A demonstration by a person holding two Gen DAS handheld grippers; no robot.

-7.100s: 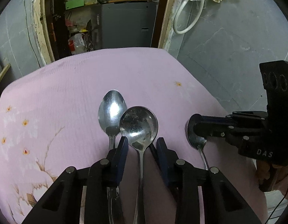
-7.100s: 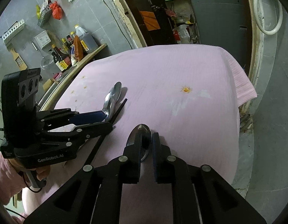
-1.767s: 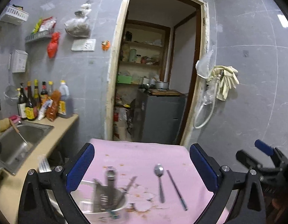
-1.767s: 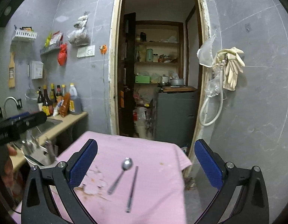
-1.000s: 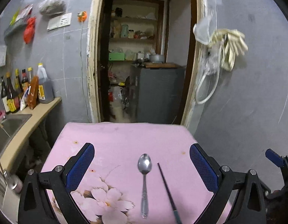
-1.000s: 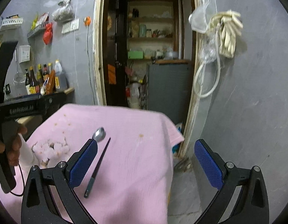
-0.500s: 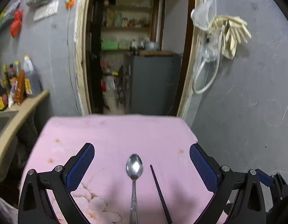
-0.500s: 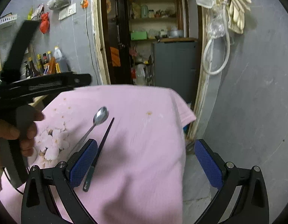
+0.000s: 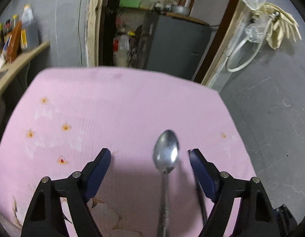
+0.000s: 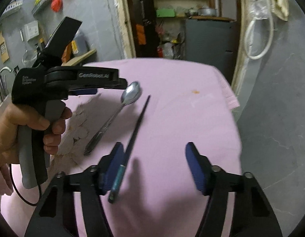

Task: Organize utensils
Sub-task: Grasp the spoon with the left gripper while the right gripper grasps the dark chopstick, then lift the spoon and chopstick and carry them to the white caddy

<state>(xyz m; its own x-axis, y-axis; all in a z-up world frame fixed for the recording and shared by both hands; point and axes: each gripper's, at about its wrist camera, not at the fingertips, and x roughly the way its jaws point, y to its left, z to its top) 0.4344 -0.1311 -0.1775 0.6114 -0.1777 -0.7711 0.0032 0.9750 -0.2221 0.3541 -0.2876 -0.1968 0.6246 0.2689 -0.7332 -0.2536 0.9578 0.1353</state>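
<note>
A metal spoon (image 9: pixel 166 154) lies on the pink flowered cloth (image 9: pixel 113 106), bowl pointing away. It lies between the jaws of my open left gripper (image 9: pixel 149 158), nearer the right jaw. A black chopstick (image 9: pixel 201 201) lies just right of the spoon, mostly hidden behind that right jaw. In the right wrist view the spoon (image 10: pixel 120 108) and the chopstick (image 10: pixel 135 126) lie side by side. My right gripper (image 10: pixel 153 158) is open and empty; the chopstick's blue-banded end rests against its left finger (image 10: pixel 113 164). The left gripper (image 10: pixel 81 83) hovers over the spoon's left side.
The cloth's right edge (image 10: pixel 231 102) drops to a grey tiled floor. A doorway with a grey cabinet (image 9: pixel 172 45) lies beyond the table's far edge. A counter with bottles (image 9: pixel 16 39) stands at the far left. A white hose (image 10: pixel 259 37) hangs on the right wall.
Both grippers have dropped from high above down close to the cloth. The spoon now lies between the left jaws and the chopstick's end beside the right gripper's left finger. Both stay open.
</note>
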